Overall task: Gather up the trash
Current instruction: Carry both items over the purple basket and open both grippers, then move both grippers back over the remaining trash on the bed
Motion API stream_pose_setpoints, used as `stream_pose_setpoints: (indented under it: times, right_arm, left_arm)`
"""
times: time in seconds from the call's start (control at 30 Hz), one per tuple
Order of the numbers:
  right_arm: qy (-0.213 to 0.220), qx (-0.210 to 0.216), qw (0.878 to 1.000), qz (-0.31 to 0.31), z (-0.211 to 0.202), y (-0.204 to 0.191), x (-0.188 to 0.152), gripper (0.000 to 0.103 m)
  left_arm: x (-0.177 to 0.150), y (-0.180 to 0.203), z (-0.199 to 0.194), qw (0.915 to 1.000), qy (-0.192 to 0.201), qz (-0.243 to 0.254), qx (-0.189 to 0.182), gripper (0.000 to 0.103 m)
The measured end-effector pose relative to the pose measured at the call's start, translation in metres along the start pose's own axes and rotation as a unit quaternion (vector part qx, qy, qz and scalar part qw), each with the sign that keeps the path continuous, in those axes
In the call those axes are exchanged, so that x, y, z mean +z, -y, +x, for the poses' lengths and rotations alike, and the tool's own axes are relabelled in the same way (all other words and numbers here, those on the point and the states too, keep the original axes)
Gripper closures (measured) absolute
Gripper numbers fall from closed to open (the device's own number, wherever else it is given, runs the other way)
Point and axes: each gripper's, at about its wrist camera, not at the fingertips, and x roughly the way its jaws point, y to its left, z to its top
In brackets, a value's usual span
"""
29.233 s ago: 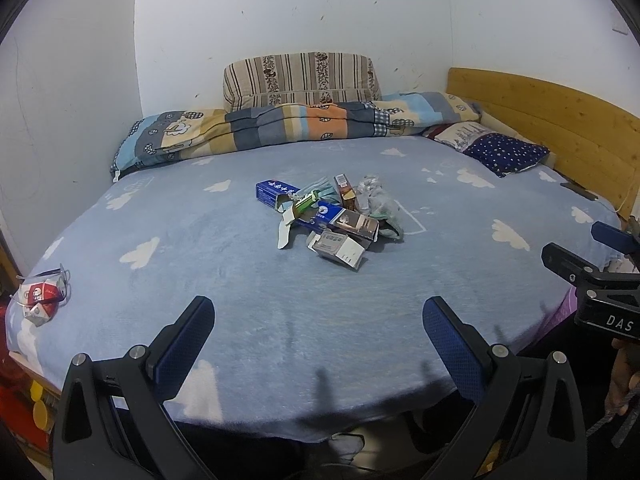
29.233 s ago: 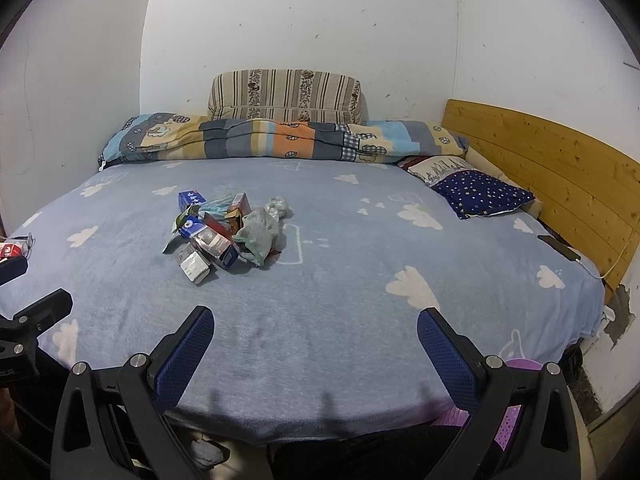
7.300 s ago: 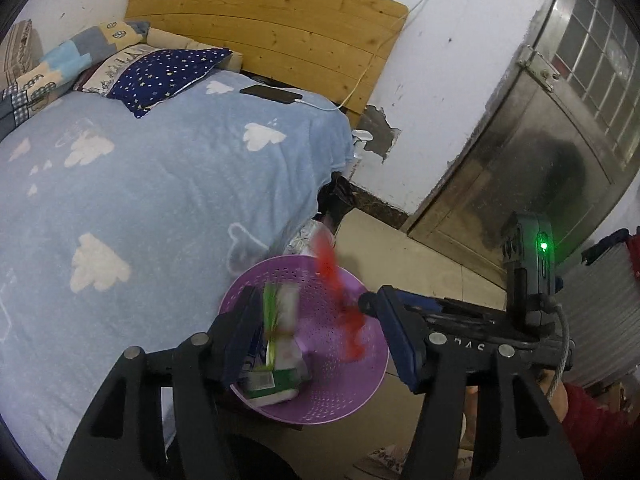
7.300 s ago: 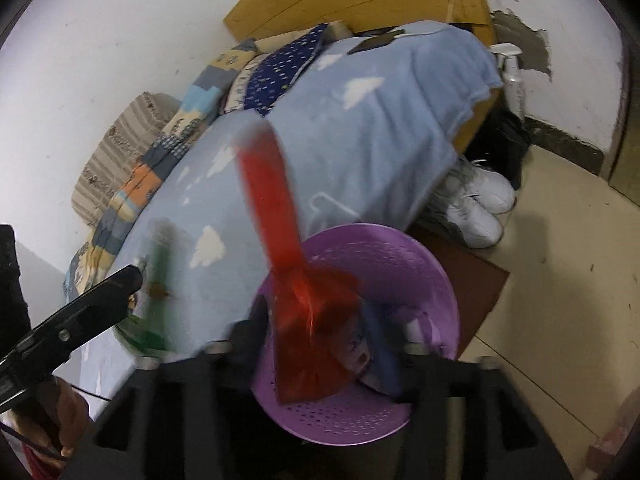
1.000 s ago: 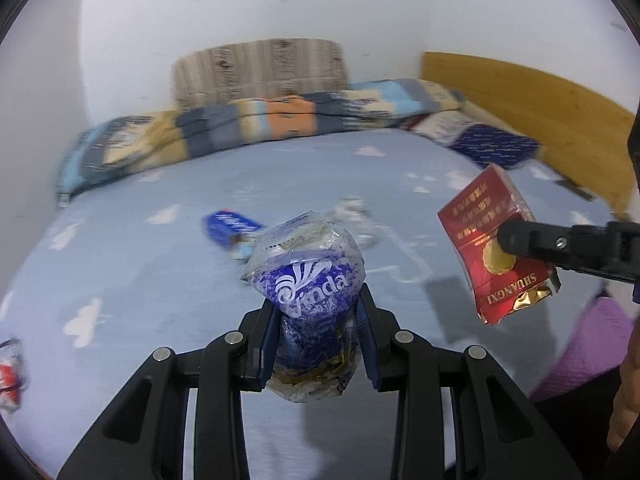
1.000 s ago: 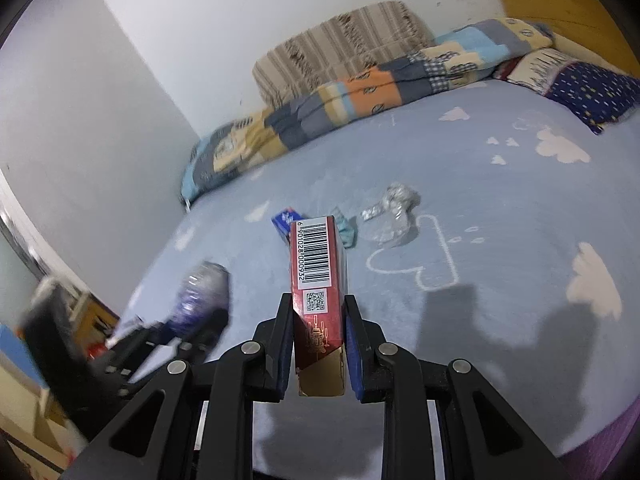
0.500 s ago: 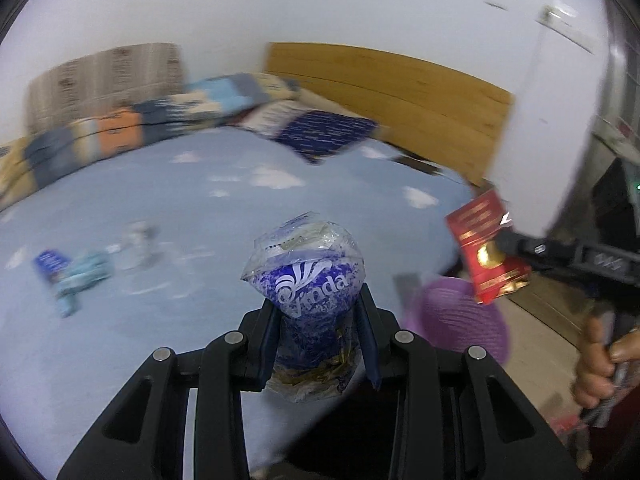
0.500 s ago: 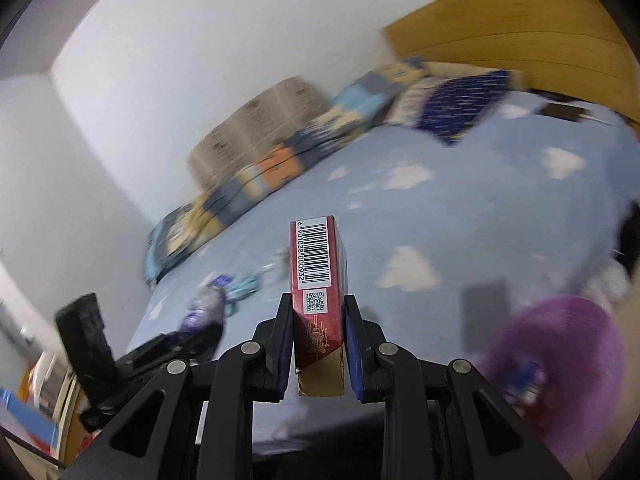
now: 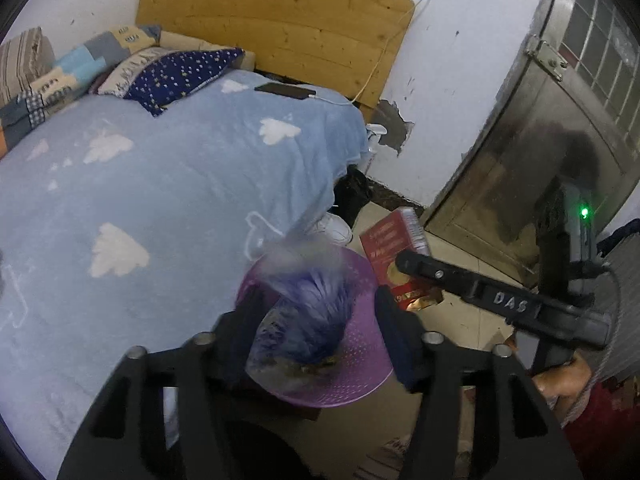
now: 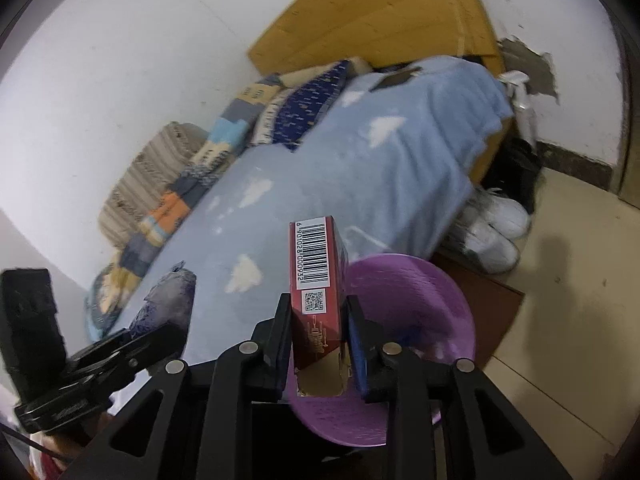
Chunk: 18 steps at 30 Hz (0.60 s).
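Observation:
A purple perforated basket (image 9: 360, 384) (image 10: 420, 280) stands on the floor at the bed's corner. My left gripper (image 9: 318, 300) (image 10: 160, 320) hangs over it. Its jaws are opening and a blue-and-clear plastic bag (image 9: 308, 320) (image 10: 172, 296), blurred, sits loose between them, with a gap at the right finger. My right gripper (image 10: 318, 320) (image 9: 416, 264) is over the basket's rim. It holds a red cigarette box (image 10: 316, 280) (image 9: 392, 252) upright with the barcode side up. Its jaws are beginning to open and the box stands between the pads.
The bed with a blue cloud blanket (image 9: 160, 184) fills the left. A phone (image 9: 286, 90) on a cable lies near the wooden headboard (image 9: 280, 24). White shoes (image 10: 492, 232) sit beside the basket. A metal door (image 9: 540, 152) is on the right. A person's hand (image 9: 560, 380) holds the right gripper.
Both grippers swung from over the bed to above the purple basket. The left jaws have spread and the plastic bag is now blurred and loose. The red box stays between the right fingers.

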Motion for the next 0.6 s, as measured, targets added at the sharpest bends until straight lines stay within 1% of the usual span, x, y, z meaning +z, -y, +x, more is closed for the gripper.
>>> stream_pose_setpoints:
  times: [0.07, 0.1, 0.17, 0.3, 0.43, 0.5, 0.6]
  right_arm:
    - [-0.002, -0.016, 1.000, 0.014, 0.001, 0.016, 0.002, 0.071]
    - [-0.001, -0.013, 1.000, 0.017, 0.000, 0.019, 0.002, 0.071]
    - [0.003, -0.010, 1.000, 0.013, -0.002, 0.021, 0.003, 0.071]
    - [0.001, -0.002, 1.000, 0.010, 0.002, 0.020, 0.006, 0.071]
    - [-0.009, 0.013, 1.000, -0.007, 0.011, 0.002, 0.005, 0.070]
    - [-0.018, 0.023, 0.999, -0.024, 0.019, -0.014, 0.004, 0.064]
    - [-0.034, 0.035, 0.998, -0.049, 0.032, -0.039, 0.000, 0.062]
  left_arm:
    - [0.000, 0.001, -0.004, 1.0000, 0.004, 0.001, 0.000, 0.046]
    - [0.000, 0.000, -0.006, 1.0000, 0.008, 0.003, 0.000, 0.046]
    - [-0.001, -0.003, -0.012, 0.9998, 0.016, 0.004, 0.013, 0.046]
    - [-0.001, -0.018, -0.028, 0.9986, 0.037, -0.013, 0.035, 0.046]
    - [-0.016, -0.050, -0.057, 0.9951, 0.059, -0.037, 0.070, 0.042]
    - [-0.025, -0.067, -0.067, 0.9931, 0.062, -0.051, 0.085, 0.042]
    - [-0.041, -0.099, -0.087, 0.9883, 0.068, -0.079, 0.112, 0.042]
